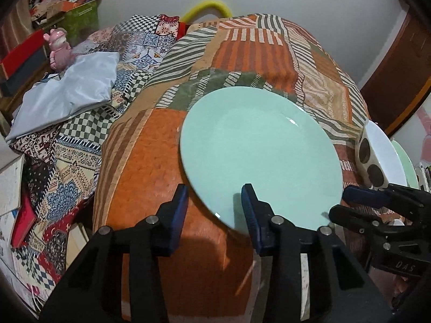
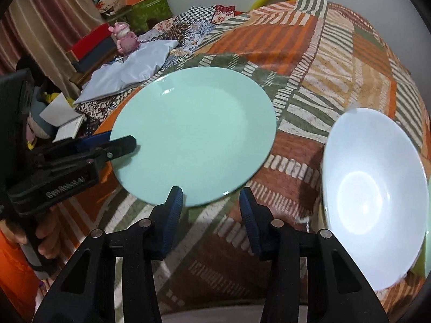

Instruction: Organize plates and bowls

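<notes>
Patchwork cloth [image 1: 250, 51] in orange, green and cream stripes covers the bed that serves as the work surface, with a pale wall behind it and a yellow loop [image 1: 207, 6] peeking over the far edge. A green plate [image 1: 258, 156] lies flat on the cloth, near the front. To its right sits a white bowl [image 2: 374, 193], close beside the plate but not touching it (a second green rim shows just past the bowl, too cut off to identify).

Both claws point down at the plate's near edge. The left gripper [image 1: 215, 202] has its jaws apart, straddling the plate's front-left rim: one blue pad is over the cloth, the other over the plate, and neither pad presses on it. The right gripper [image 2: 211, 206] is likewise spread, its pads just in front of the plate's near rim, with only cloth between them.

Off to the left lie a grey pillow [image 1: 67, 91] and a pink toy [image 1: 58, 49] among stacked boxes.
</notes>
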`<state>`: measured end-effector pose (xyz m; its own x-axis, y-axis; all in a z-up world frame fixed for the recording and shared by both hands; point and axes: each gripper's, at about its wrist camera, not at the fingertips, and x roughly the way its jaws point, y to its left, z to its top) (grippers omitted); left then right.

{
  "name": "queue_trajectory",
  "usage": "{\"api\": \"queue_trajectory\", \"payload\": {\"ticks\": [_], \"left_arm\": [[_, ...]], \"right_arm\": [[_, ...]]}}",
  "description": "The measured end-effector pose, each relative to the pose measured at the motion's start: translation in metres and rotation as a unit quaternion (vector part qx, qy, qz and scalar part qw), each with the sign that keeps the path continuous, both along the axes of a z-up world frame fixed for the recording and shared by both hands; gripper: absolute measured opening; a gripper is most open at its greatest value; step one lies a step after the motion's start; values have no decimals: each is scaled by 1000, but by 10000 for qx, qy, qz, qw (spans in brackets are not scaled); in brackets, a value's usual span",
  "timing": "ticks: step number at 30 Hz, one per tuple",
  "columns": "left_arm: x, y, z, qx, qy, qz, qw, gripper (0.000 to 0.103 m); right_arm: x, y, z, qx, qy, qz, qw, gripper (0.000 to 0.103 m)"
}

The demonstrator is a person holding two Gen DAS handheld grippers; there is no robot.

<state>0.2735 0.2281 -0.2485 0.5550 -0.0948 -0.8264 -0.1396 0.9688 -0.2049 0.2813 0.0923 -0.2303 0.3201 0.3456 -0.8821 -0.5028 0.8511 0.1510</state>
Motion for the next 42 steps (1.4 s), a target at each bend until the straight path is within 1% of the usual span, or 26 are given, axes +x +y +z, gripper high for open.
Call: {"api": "queue_trajectory", "payload": {"ticks": [2,5,8,12,15,19,27,29,31,35,38,42], "left_arm": [[5,-1,-3,43,19,-22,10000,36],[7,-1,-5,94,-9,-47,9999,34],[4,3,-5,11,-39,-61,10000,29],[-3,3,-1,-36,-34,-121,9999,28],[-13,-1,3,-19,-27,-149,9999,28],[-35,-3,10,-32,9,-126,9999,28],[-93,0,15,-288,96,14,9995,28],[-106,0,15,-364,129,23,9993,29],[-113,1,16,-294,141,17,9995,29],[-114,6,15,-385,218,56,9990,29],[-111,6,17,-202,220,61,9995,29],[-109,16,17,-179,184,165,9995,29]], "right_arm": [[3,1,-2,29,100,-59,9999,39],[5,1,-4,47,126,-139,9998,41],[8,0,-6,113,211,-196,9995,39],[11,-3,-6,247,366,-268,9987,33],[5,-4,-4,267,418,-206,9986,33],[-5,-4,-2,277,493,-41,9984,33],[-40,3,-2,191,633,575,9962,33],[-44,3,0,135,574,659,9961,33],[-47,4,2,56,486,701,9963,33],[-39,3,3,41,409,551,9976,33],[-30,-1,2,169,465,352,9982,33],[-20,1,-3,157,462,258,9985,33]]}}
